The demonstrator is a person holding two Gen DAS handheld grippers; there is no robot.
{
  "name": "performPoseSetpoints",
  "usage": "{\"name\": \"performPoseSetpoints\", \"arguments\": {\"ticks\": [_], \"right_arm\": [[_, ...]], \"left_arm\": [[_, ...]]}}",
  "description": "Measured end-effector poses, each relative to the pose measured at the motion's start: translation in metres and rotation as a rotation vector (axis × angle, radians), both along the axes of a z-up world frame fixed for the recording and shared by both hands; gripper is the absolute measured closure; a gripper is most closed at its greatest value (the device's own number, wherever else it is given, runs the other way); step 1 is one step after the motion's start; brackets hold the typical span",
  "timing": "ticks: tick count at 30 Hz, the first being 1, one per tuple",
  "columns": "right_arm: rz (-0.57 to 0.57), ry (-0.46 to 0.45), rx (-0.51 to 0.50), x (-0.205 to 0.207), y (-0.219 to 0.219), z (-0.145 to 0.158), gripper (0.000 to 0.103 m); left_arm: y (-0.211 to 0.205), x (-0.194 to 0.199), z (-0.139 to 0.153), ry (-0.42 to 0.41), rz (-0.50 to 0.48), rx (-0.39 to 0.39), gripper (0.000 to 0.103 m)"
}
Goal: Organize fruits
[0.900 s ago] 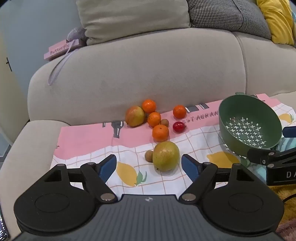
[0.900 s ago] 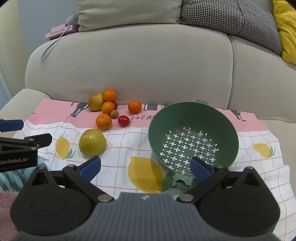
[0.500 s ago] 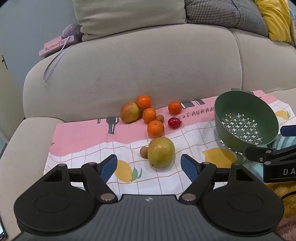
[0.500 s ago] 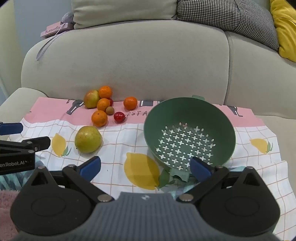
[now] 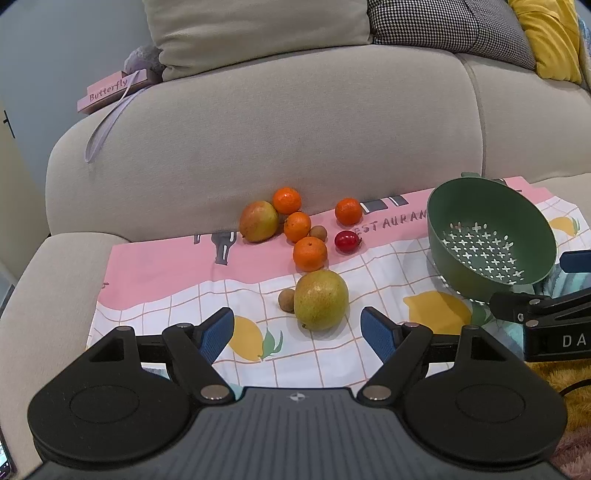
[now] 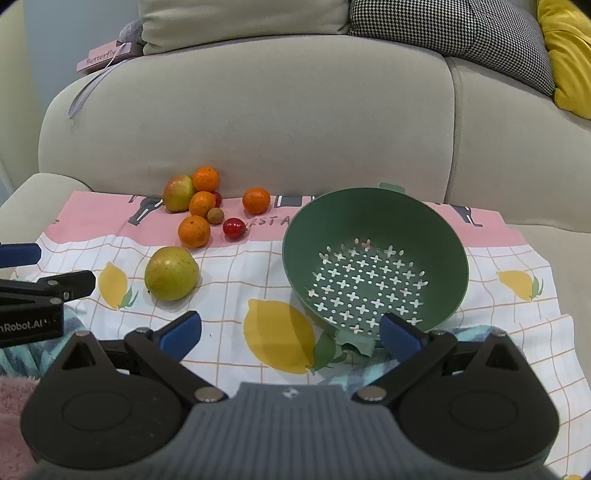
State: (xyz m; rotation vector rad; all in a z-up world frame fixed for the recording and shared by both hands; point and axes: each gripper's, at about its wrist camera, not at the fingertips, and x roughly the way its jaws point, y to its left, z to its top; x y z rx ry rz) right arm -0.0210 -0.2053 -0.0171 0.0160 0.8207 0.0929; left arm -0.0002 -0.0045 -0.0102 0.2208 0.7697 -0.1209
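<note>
a dark green colander (image 6: pixel 375 225) with white-looking cross-shaped holes. four orange tangerines (image 5: pixel 309 253), a red cherry-like fruit (image 5: pixel 347 241), a yellow-green pear (image 5: pixel 321 299) just ahead of the blue pads (image 5: pixel 217 334). the cloth (image 5: pixel 162 271) is pink above, white-checked with yellow lemons below. beige sofa (image 5: pixel 288 125), houndstooth cushion (image 5: pixel 443 27), yellow cushion (image 5: pixel 550 37).

Left tool (image 5: pixel 297 328): jaws spread fully apart, nothing between the blue pads (image 5: pixel 216 334), tilted forward and downward. Right tool (image 6: pixel 290 332): jaws likewise spread wide and empty, same downward tilt (each tool's tip shows at the edge of the other's view).
</note>
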Motion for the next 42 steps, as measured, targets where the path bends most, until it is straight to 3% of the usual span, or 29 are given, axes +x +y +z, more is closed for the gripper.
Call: {"name": "performPoseSetpoints", "arguments": {"ticks": [42], "right_arm": [[-0.012, 0.036, -0.011, 0.0041, 0.0032, -0.0049, 0.004]], "left_arm": [[0.0002, -0.0022, -0.0012, 0.008, 0.001, -0.004, 0.012]]}}
